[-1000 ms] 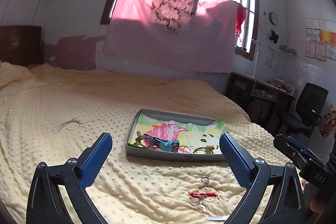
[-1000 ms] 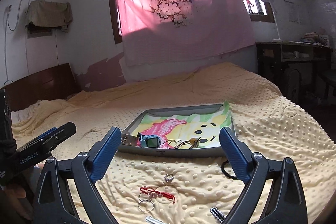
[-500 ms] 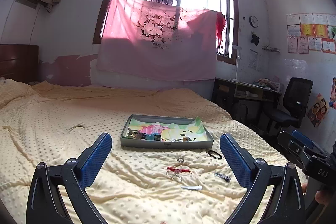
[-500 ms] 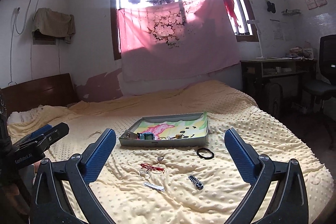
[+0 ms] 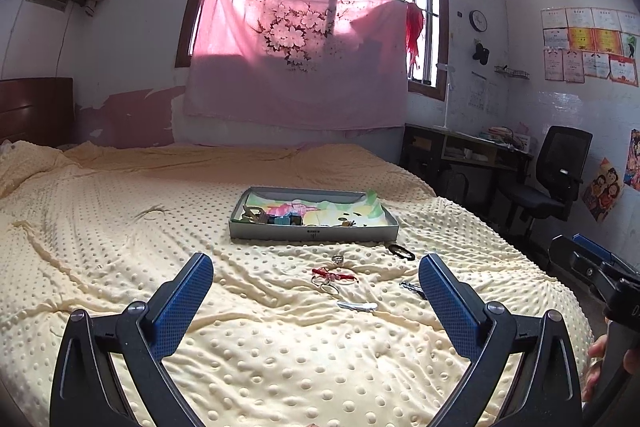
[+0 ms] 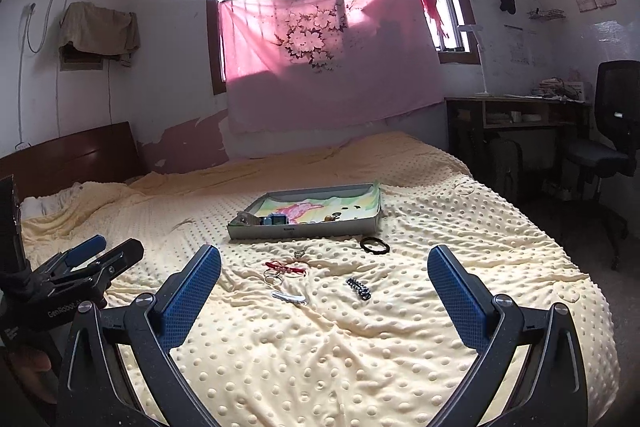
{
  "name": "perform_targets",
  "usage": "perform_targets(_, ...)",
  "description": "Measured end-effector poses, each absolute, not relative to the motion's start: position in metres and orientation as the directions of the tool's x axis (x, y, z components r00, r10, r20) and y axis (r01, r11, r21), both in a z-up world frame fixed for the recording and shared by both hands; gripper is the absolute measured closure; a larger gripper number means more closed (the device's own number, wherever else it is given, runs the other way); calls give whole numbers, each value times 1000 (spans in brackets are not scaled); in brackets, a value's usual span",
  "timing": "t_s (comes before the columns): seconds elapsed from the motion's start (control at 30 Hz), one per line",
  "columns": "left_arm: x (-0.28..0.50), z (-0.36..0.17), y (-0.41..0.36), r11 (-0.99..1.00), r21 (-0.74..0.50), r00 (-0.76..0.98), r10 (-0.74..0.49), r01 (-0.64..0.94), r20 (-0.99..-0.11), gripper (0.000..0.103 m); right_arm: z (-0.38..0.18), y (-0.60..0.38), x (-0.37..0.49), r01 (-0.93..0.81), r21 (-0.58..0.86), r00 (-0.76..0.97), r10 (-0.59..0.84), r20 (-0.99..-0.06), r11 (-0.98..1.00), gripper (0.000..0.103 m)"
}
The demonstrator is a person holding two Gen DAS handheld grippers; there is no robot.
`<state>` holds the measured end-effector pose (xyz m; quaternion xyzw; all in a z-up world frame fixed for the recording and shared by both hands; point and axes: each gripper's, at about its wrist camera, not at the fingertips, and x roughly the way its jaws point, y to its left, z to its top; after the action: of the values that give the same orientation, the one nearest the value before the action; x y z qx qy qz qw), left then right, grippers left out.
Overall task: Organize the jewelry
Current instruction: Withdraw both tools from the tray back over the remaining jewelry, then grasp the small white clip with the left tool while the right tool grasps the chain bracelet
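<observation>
A grey tray (image 5: pixel 314 233) (image 6: pixel 304 229) with a cartoon liner sits mid-bed and holds a blue watch (image 6: pixel 275 220) and small trinkets. In front of it on the yellow blanket lie a silver ring (image 5: pixel 338 258), a red string bracelet (image 5: pixel 334 274) (image 6: pixel 285 268), a black hair tie (image 5: pixel 402 251) (image 6: pixel 374 245), a dark beaded piece (image 6: pixel 359 289) and a white clip (image 5: pixel 357 305) (image 6: pixel 289 297). My left gripper (image 5: pixel 316 281) and right gripper (image 6: pixel 324 273) are both open and empty, held well back from the items.
The bed's right edge drops to the floor near a dark desk (image 5: pixel 464 155) and a black office chair (image 5: pixel 556 179). A wooden headboard (image 6: pixel 72 159) stands at the left. Each gripper shows at the edge of the other's view.
Both grippers have pulled back and up from the tray, so the tray and loose jewelry look smaller and farther. Both stay open.
</observation>
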<state>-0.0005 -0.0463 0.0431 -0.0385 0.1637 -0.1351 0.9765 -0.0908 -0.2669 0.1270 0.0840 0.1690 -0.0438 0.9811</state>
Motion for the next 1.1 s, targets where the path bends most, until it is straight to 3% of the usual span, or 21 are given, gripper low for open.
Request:
perform_targets(0.67, 62, 26, -69, 972, -119, 900, -232, 202, -369, 0, 88, -301, -14, 136, 158, 920, -65, -386, 978, 1)
perform_targets(1.0, 116, -16, -91, 956, -110, 817, -289, 271, -499, 1, 52, -321, 41, 114, 192, 886, -12, -464, 975, 2)
perform_targets(1.07, 124, -26, -96, 946, -111, 789, -316, 304, -528, 11, 43, -323, 49, 97, 202, 873, 14, -487, 975, 9)
perform_targets(1.1, 127, -32, -100, 939, -113, 770, -331, 324, -546, 20, 39, -322, 52, 91, 201, 866, 22, -500, 975, 23)
